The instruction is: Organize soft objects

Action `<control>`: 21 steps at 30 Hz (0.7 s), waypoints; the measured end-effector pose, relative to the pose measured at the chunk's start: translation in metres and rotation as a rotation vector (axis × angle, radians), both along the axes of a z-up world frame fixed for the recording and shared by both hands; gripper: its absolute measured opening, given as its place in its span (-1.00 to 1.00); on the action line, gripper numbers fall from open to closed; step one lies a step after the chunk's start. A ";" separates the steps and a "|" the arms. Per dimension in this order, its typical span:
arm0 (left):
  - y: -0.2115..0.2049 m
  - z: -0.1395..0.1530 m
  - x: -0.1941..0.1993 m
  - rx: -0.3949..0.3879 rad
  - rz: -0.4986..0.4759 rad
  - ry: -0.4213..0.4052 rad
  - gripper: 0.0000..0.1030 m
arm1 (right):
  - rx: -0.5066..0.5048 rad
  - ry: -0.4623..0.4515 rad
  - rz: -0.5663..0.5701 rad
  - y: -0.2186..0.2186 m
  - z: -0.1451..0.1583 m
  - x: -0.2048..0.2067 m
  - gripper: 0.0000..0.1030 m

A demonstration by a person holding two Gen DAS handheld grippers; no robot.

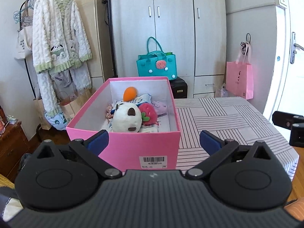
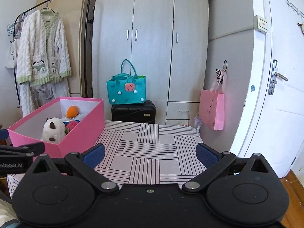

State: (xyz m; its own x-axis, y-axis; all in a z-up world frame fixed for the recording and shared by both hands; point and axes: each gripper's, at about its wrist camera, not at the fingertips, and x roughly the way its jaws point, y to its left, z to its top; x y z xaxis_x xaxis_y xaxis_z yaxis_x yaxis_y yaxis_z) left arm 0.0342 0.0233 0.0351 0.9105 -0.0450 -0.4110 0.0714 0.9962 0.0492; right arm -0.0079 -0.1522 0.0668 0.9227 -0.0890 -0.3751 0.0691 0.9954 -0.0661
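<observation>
A pink box (image 1: 131, 148) stands on the striped table (image 1: 228, 117). In it lie a white panda plush (image 1: 126, 120), a red strawberry plush (image 1: 149, 114), an orange soft toy (image 1: 129, 93), a purple soft item (image 1: 161, 108) and some packets. My left gripper (image 1: 153, 142) is open and empty just before the box's near wall. In the right wrist view the box (image 2: 79, 134) is at the left with the panda (image 2: 53, 129) inside. My right gripper (image 2: 150, 154) is open and empty over the bare tablecloth (image 2: 148, 148).
A grey wardrobe (image 1: 171, 28) stands behind, with a teal bag (image 1: 156, 64) on a black suitcase (image 2: 133, 112). A pink paper bag (image 1: 239, 79) hangs at the right by a white door (image 2: 275, 95). A robe (image 1: 58, 38) hangs on a rack at the left.
</observation>
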 end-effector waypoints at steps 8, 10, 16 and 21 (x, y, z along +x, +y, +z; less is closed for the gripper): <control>-0.002 -0.005 -0.006 -0.030 -0.016 -0.013 1.00 | 0.032 0.001 -0.013 -0.006 -0.006 -0.006 1.00; -0.002 -0.005 -0.007 -0.029 -0.022 -0.021 1.00 | 0.033 0.010 -0.016 -0.006 -0.008 -0.006 1.00; -0.006 -0.006 -0.009 -0.010 -0.007 -0.033 1.00 | 0.027 0.016 -0.021 -0.006 -0.012 -0.008 1.00; -0.003 -0.004 -0.010 -0.020 -0.006 -0.030 1.00 | 0.027 0.004 -0.025 -0.005 -0.010 -0.012 1.00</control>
